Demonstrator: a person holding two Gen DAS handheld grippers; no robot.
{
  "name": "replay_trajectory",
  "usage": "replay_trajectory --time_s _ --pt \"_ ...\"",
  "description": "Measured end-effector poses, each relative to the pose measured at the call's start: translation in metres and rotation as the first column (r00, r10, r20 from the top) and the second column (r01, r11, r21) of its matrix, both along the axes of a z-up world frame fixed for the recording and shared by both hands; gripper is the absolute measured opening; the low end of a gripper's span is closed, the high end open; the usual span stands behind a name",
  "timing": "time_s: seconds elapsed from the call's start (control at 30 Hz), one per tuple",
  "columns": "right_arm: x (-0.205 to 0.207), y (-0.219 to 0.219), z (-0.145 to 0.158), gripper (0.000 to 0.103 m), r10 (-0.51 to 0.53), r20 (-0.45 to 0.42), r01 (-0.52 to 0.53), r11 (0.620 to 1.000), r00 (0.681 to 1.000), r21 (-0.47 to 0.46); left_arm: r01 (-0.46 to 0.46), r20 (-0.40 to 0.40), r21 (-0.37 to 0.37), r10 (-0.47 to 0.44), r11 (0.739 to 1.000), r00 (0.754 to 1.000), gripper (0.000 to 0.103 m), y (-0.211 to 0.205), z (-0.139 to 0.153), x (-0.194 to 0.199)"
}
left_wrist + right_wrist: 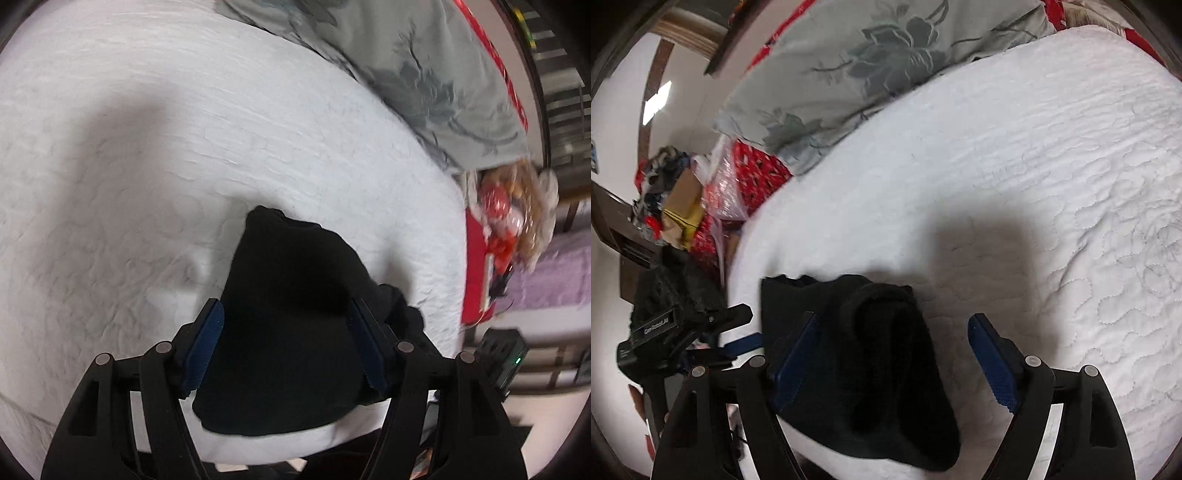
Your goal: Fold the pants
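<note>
White quilted bedding [184,147] fills most of the left wrist view, a bed surface stitched in wavy patterns, with a grey floral pillow [424,74] along its far edge. Beyond the corner of the bed sits a blurred heap of red and clear plastic packaging [513,218]. Black pants [288,314], folded into a compact dark bundle, lie on the bedding near its close edge. The left gripper [286,347] hangs over the bundle with its two blue-padded fingers [205,347] spread apart, one on each side of the cloth. The pads do not appear to press on the fabric.

From the right wrist view, the same white bedding [997,166] stretches away, with the grey floral pillow [868,62] at the top and a cluttered pile of boxes and bags [679,199] off to the left past the bed. The folded black pants [871,369] lie near the close edge, a rolled fold facing the camera. The right gripper [894,365] has its jaws wide apart: one blue pad lies against the bundle's left side, the other stands clear over bare bedding, so nothing is gripped. The left gripper [683,332] shows at the left edge, beside the pants.
</note>
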State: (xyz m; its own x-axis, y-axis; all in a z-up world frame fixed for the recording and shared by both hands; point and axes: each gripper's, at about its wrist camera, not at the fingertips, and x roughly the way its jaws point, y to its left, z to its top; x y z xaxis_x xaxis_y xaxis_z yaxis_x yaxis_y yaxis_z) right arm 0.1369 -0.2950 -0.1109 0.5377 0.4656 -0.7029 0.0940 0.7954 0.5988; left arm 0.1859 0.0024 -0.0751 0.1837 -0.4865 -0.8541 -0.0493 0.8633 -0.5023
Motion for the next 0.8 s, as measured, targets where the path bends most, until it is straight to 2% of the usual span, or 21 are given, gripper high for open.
replay_trajectory --time_s 0.07,0.13,0.2,0.23,0.33,0.4,0.47,0.5,0.53,0.6,0.63,0.7,0.8 --pt "0.001 0.0 -0.005 0.078 0.014 -0.014 -0.014 1.0 1.0 -0.026 0.014 -0.001 0.004 -0.014 1.0 1.0 0.068 -0.007 -0.005 0.003" --pt "0.007 0.004 -0.008 0.034 0.051 -0.01 -0.051 0.999 0.999 -0.019 -0.004 0.026 0.026 0.003 1.0 1.0 0.053 -0.011 -0.002 0.007" --pt "0.017 0.007 -0.003 0.032 0.066 -0.024 -0.067 0.997 0.997 -0.041 -0.042 0.041 -0.019 0.043 0.999 0.998 0.043 -0.005 0.005 0.011" --pt "0.018 0.006 0.003 0.031 0.072 -0.01 -0.072 0.997 0.997 -0.022 -0.059 0.047 -0.021 0.06 0.998 0.997 0.04 -0.002 0.007 0.012" --pt "0.024 -0.001 0.024 0.031 0.037 0.071 -0.041 0.997 0.997 0.063 -0.084 0.054 0.03 0.083 0.996 0.995 0.039 0.007 0.001 0.016" --pt "0.032 0.001 0.015 0.031 0.051 0.033 -0.053 0.997 0.998 0.055 -0.092 0.018 0.042 0.091 0.995 0.996 0.039 0.011 -0.01 0.017" --pt "0.036 0.008 -0.005 0.032 0.081 -0.032 -0.081 0.997 0.996 -0.007 -0.097 0.004 0.037 0.097 0.995 0.995 0.04 0.012 -0.013 0.015" --pt "0.036 0.008 -0.011 0.044 0.079 -0.048 -0.08 0.997 0.996 -0.022 -0.099 0.006 0.027 0.099 0.995 0.995 0.041 0.013 -0.01 0.012" --pt "0.032 0.004 -0.012 0.049 0.064 -0.049 -0.064 0.998 0.997 -0.001 -0.1 0.007 0.011 0.1 0.995 0.995 0.041 0.016 -0.007 0.009" --pt "0.025 -0.005 -0.007 0.05 0.039 -0.034 -0.036 0.997 0.999 0.075 -0.103 0.008 -0.015 0.103 0.995 0.995 0.042 0.02 0.0 0.001" --pt "0.02 -0.009 -0.005 0.058 0.037 -0.029 -0.034 0.995 0.999 0.098 -0.096 0.011 -0.029 0.097 0.995 0.995 0.043 0.023 0.002 -0.005" --pt "0.009 -0.014 -0.005 0.07 0.039 -0.035 -0.035 0.994 0.999 0.101 -0.1 0.015 -0.035 0.101 0.994 0.995 0.059 0.026 0.004 -0.019" --pt "-0.004 -0.012 -0.011 0.071 0.059 -0.05 -0.056 0.997 0.997 0.059 -0.099 -0.001 -0.024 0.099 0.995 0.995 0.063 0.024 -0.004 -0.037"
